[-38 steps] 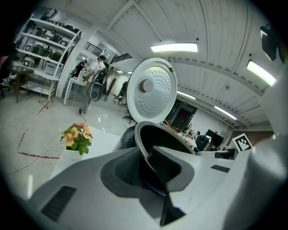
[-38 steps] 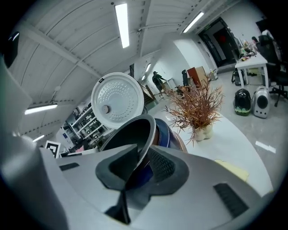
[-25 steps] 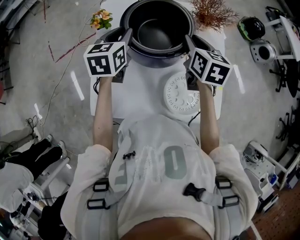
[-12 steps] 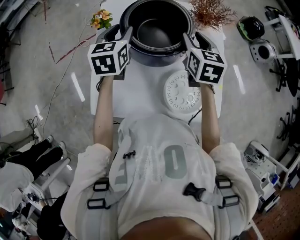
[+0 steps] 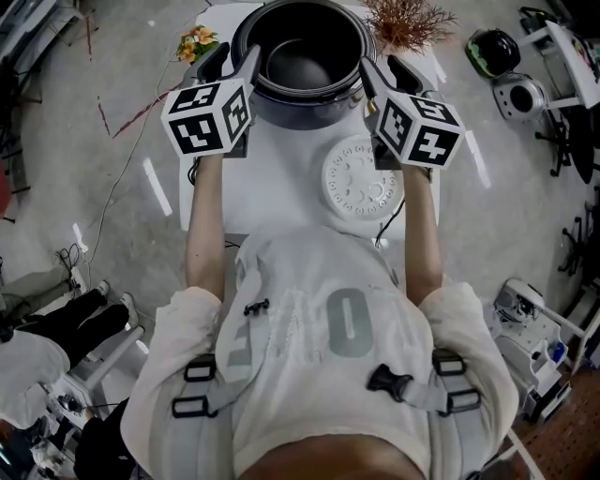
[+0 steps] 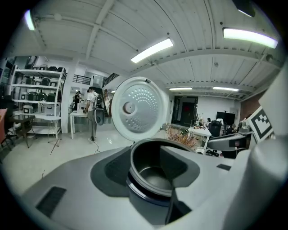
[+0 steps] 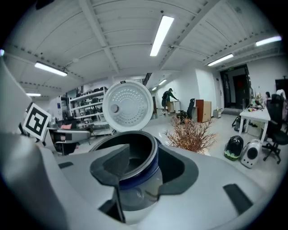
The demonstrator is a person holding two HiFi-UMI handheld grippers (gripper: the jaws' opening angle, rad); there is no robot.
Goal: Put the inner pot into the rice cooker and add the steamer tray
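The dark inner pot [image 5: 305, 66] sits inside the rice cooker [image 5: 302, 105] at the table's far end, with the cooker's round white lid [image 6: 139, 108] standing open behind it. My left gripper [image 5: 232, 64] straddles the pot's left rim and my right gripper [image 5: 386, 73] straddles its right rim. Both have just been opening, and their pads stand apart from the rim [image 6: 153, 148], [image 7: 135, 143]. The white perforated steamer tray [image 5: 361, 186] lies flat on the table, just below the right gripper.
The white table [image 5: 272, 178] is small. A dried-branch plant [image 5: 408, 21] stands at its far right corner and small flowers [image 5: 195, 42] at its far left. A helmet [image 5: 494, 52] and other gear lie on the floor to the right.
Both grippers have risen a little beside the pot and their jaws have spread wider off its rim. The pot stays in the cooker and the tray has not moved.
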